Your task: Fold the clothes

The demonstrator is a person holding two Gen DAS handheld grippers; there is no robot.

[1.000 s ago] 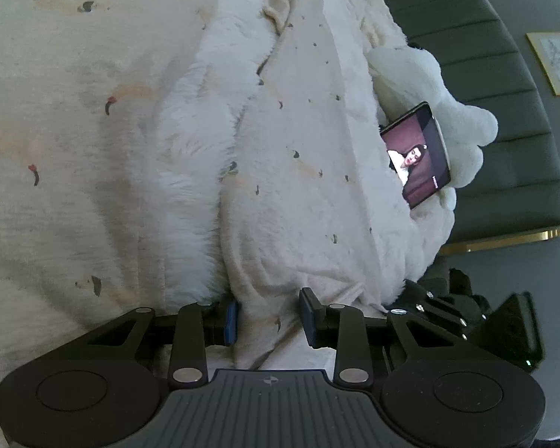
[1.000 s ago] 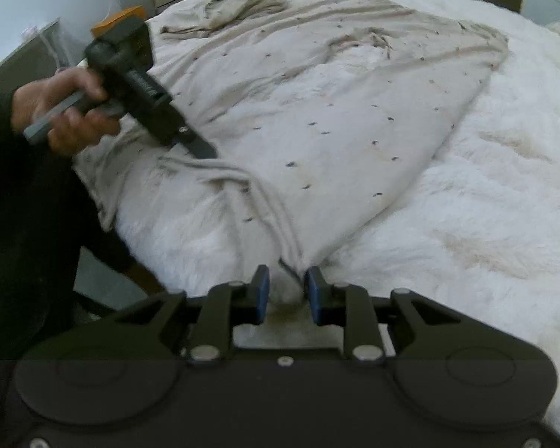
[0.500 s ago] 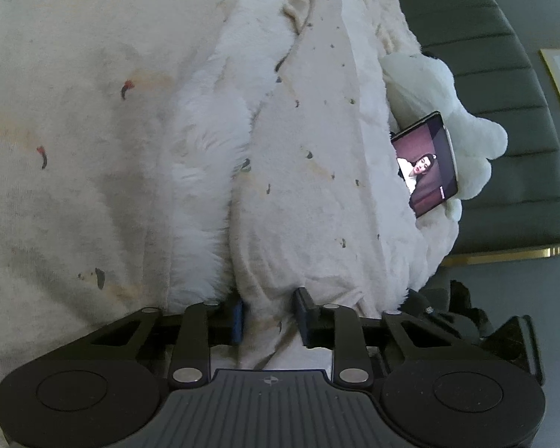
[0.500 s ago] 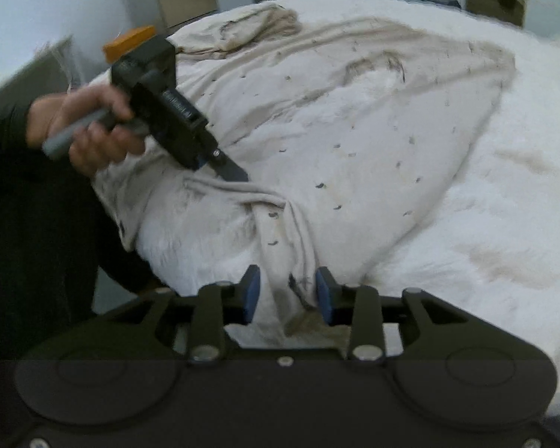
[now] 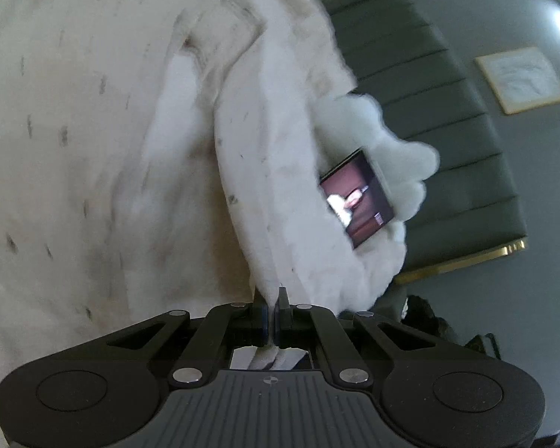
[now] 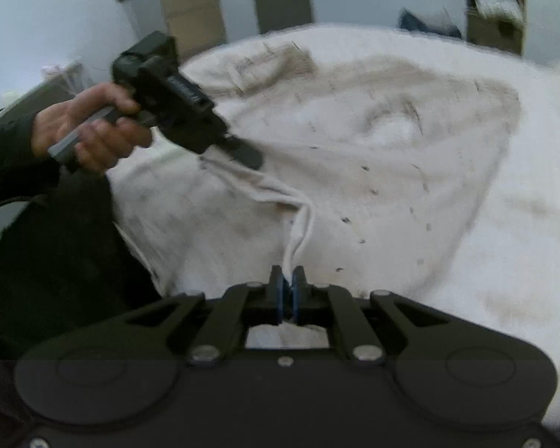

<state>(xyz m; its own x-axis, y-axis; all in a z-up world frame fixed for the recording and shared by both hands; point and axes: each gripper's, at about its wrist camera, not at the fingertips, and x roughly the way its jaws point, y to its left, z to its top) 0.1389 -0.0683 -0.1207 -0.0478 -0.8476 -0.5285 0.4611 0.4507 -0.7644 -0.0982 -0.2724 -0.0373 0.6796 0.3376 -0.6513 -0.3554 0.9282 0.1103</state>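
Observation:
A cream garment (image 6: 373,156) with small dark specks lies spread over a white fluffy bed cover (image 6: 522,224). My right gripper (image 6: 288,280) is shut on the garment's near hem, which rises as a thin fold between the pads. My left gripper (image 5: 270,300) is shut on another part of the same hem (image 5: 265,194). In the right wrist view the left gripper (image 6: 242,155) shows at the left, held in a hand, pinching the cloth and lifting it. The hem sags between the two grippers.
A phone (image 5: 358,198) with a lit screen leans on a white plush toy (image 5: 403,156) at the bed's edge. A dark green padded headboard (image 5: 448,142) stands behind. Cardboard boxes (image 6: 190,11) and shelves (image 6: 496,3) stand beyond the bed.
Both grippers closed on the garment's hem; a second ago their jaws stood open around it. The left gripper has lifted the cloth up and away from the bed edge.

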